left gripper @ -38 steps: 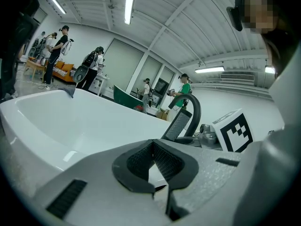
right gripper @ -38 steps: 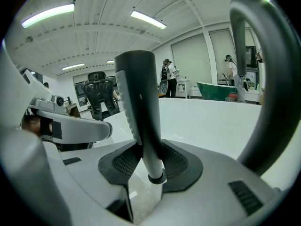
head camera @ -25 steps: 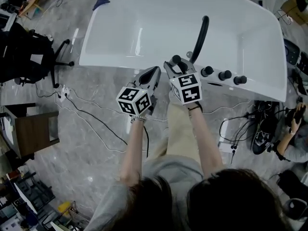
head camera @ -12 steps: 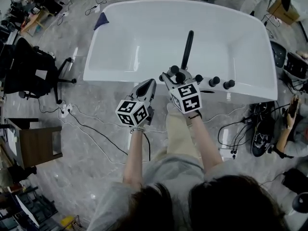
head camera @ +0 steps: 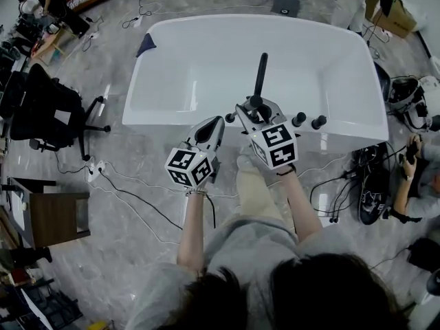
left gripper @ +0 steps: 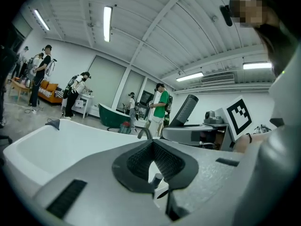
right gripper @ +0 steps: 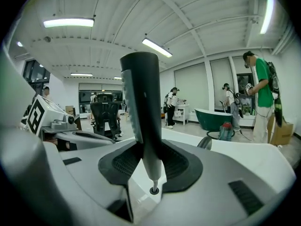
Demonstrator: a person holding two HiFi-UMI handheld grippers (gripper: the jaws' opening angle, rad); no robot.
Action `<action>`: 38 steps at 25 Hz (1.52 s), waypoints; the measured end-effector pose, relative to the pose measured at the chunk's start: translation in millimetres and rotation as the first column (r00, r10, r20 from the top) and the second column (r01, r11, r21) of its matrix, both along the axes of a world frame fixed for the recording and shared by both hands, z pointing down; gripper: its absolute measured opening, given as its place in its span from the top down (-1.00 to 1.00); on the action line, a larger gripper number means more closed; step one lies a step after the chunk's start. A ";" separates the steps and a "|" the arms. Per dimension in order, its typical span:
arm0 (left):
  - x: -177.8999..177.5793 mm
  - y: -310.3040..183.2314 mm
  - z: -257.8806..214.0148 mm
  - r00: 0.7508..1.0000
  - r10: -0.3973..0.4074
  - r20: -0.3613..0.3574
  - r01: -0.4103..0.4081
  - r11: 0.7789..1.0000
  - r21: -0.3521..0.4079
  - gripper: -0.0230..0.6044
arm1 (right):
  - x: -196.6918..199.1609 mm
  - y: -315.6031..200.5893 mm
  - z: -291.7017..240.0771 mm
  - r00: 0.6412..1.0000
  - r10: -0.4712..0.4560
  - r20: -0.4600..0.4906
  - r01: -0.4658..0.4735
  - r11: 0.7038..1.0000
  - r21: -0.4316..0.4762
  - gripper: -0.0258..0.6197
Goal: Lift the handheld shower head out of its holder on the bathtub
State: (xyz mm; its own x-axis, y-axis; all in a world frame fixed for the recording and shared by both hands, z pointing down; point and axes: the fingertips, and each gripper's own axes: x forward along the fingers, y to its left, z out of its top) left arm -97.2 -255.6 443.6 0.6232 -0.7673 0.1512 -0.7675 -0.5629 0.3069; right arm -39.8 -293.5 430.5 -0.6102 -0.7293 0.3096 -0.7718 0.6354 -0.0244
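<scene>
The black handheld shower head (head camera: 261, 71) stands nearly upright over the near rim of the white bathtub (head camera: 158, 124). My right gripper (head camera: 257, 106) is shut on its handle. In the right gripper view the shower head (right gripper: 141, 102) rises between the pads, and its grey lower tip hangs just above the round holder hole (right gripper: 154, 190) in the rim. My left gripper (head camera: 217, 124) hovers beside it to the left, shut and holding nothing. The left gripper view shows the shower head (left gripper: 184, 109) off to the right.
Two black tap knobs (head camera: 298, 119) (head camera: 318, 122) sit on the rim right of the holder, and a spout (left gripper: 143, 133) curves over the tub. A black office chair (head camera: 41, 108) stands left, cables (head camera: 130, 191) cross the floor, and a person (head camera: 412, 177) crouches at the right.
Both grippers have risen towards the camera. The shower head has come up with the right gripper and now stands straighter over the rim.
</scene>
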 end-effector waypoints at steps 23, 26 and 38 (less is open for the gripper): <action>33.8 68.6 -88.1 0.998 0.070 0.007 -0.070 0.979 0.193 0.91 | 51.8 72.6 -89.9 0.998 0.054 0.039 -0.059 0.988 0.140 0.51; 33.9 75.1 -97.6 0.997 0.080 0.020 -0.082 0.974 0.210 0.91 | 53.2 79.5 -99.1 0.997 0.062 0.050 -0.069 0.986 0.152 0.51; 43.0 96.2 -114.5 0.988 0.142 0.054 -0.151 0.958 0.246 0.91 | 68.4 107.3 -129.1 0.989 0.112 0.093 -0.127 0.976 0.176 0.51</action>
State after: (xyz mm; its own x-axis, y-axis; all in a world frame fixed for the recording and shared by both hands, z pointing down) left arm -54.2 -159.4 329.1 0.7290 -0.6844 -0.0087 -0.6790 -0.7247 0.1171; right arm 28.6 -186.2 301.5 -0.5330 -0.8378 0.1183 -0.8426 0.5383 0.0161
